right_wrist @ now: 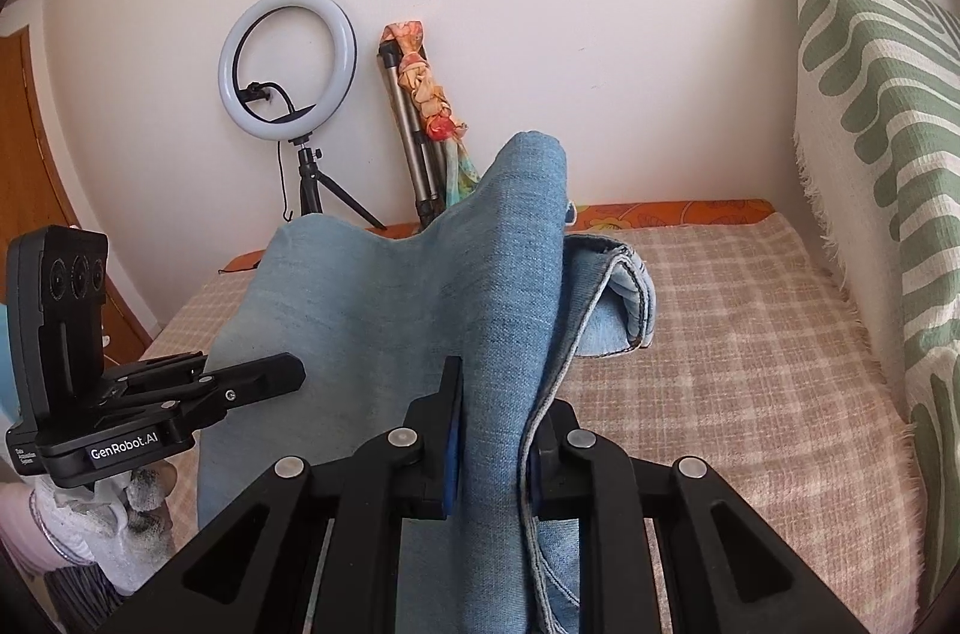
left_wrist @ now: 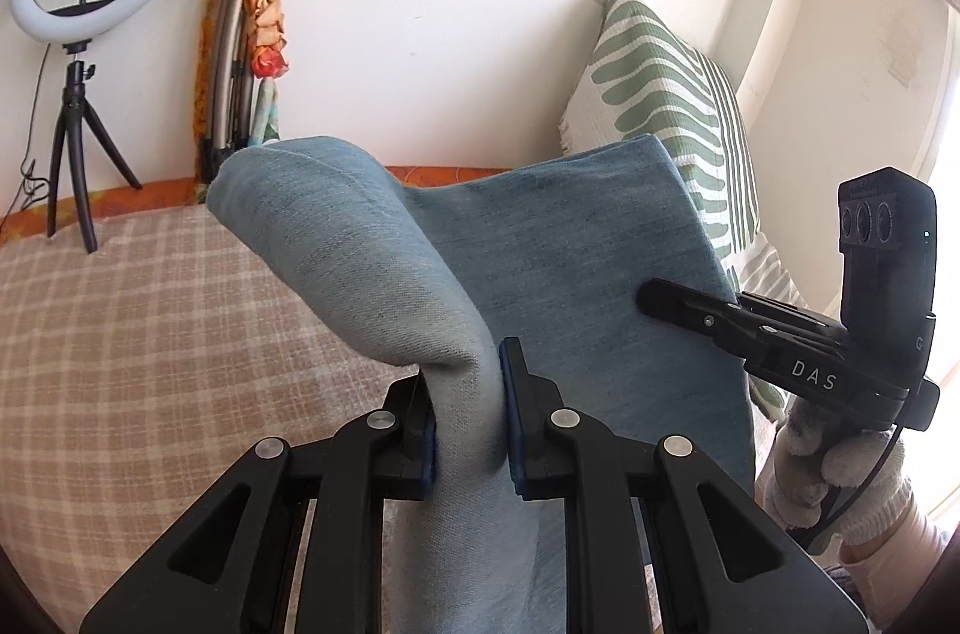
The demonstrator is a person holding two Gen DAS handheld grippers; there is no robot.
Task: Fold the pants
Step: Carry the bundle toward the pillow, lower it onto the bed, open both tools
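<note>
The pants [left_wrist: 540, 262] are light blue denim, lifted off the checked bed cover and stretched between both grippers. My left gripper [left_wrist: 468, 394] is shut on a bunched fold of the denim. My right gripper [right_wrist: 498, 430] is shut on another fold of the pants [right_wrist: 384, 310], with a stitched hem hanging by its right finger. The right gripper also shows in the left wrist view [left_wrist: 654, 295], its fingers pressed against the cloth. The left gripper shows in the right wrist view [right_wrist: 288, 373] at the cloth's left edge. A cuffed part [right_wrist: 624, 298] lies on the bed.
A beige checked bed cover [right_wrist: 750, 334] lies below. A green-and-white patterned pillow [right_wrist: 882, 154] leans at the right. A ring light on a small tripod [right_wrist: 288, 58] and a folded tripod with a floral cloth [right_wrist: 420, 112] stand by the white wall.
</note>
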